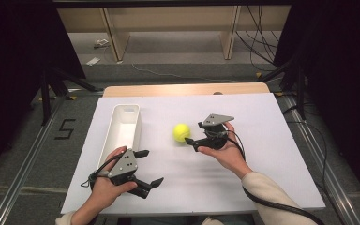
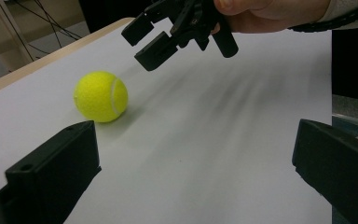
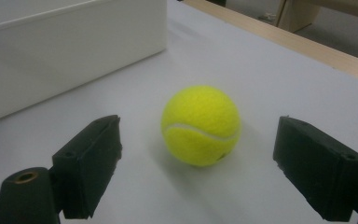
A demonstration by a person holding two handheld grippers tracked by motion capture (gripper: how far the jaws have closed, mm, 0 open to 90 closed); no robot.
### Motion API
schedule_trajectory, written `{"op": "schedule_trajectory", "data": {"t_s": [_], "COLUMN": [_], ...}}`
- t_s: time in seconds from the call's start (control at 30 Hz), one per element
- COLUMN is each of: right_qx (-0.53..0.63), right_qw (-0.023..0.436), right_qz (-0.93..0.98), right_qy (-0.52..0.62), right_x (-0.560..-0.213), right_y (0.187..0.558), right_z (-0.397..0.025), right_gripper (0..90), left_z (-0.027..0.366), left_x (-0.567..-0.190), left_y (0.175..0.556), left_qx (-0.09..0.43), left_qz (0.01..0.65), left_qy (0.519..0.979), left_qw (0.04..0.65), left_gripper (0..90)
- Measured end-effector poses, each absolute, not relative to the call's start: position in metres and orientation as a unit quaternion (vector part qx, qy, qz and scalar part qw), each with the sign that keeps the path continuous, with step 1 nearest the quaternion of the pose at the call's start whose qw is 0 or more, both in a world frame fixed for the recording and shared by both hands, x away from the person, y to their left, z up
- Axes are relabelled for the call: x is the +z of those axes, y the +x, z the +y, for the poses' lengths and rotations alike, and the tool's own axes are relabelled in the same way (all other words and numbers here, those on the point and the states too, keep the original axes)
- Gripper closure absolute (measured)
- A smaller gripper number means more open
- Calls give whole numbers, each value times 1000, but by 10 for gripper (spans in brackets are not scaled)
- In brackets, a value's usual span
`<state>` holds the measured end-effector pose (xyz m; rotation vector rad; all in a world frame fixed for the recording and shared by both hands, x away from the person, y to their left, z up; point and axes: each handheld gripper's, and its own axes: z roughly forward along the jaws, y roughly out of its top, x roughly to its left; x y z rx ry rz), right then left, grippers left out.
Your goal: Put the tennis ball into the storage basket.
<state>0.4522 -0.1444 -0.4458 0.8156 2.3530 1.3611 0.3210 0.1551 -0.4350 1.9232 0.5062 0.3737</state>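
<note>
Two grippers, both jaws spread wide, nothing held. Right gripper [image 1: 193, 139] faces tennis ball [image 1: 181, 132] on white board [image 1: 262, 154], close but apart. Left gripper [image 1: 146, 168] sits near bin [image 1: 122, 129]. Right gripper view catches the ball's seam and bin wall.

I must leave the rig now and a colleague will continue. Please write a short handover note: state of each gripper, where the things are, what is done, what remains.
Right gripper: open, jaws aimed at the tennis ball, close to it but not touching.
Left gripper: open, holding nothing, near the front of the table.
Tennis ball: on the white table surface, mid-table, free of both grippers.
White bin: left of the ball, looks empty.
Done: approach to the ball.
Left: close on the ball and lift it; probably it goes into the bin.
</note>
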Motion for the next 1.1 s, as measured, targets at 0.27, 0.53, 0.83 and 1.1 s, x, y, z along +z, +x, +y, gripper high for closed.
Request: {"op": "schedule_trajectory", "data": {"t_s": [0.27,0.53,0.83,1.1], "right_qx": [467,456,451,444], "right_qw": [146,137,133,128], "right_qz": [822,829,831,833], "right_qy": [292,293,296,304], "right_x": [-452,-461,-466,-474], "right_y": [461,469,478,487], "right_z": [-139,-128,-120,-113], "right_gripper": [157,157,157,157], "left_z": [155,155,155,155], "left_x": [-435,-435,-435,-435], "left_y": [321,321,321,321], "left_qx": [156,155,155,155], "left_qz": [211,210,210,209], "left_qy": [806,806,807,807], "left_qw": [530,530,530,530], "left_gripper": [0,0,0,0]}}
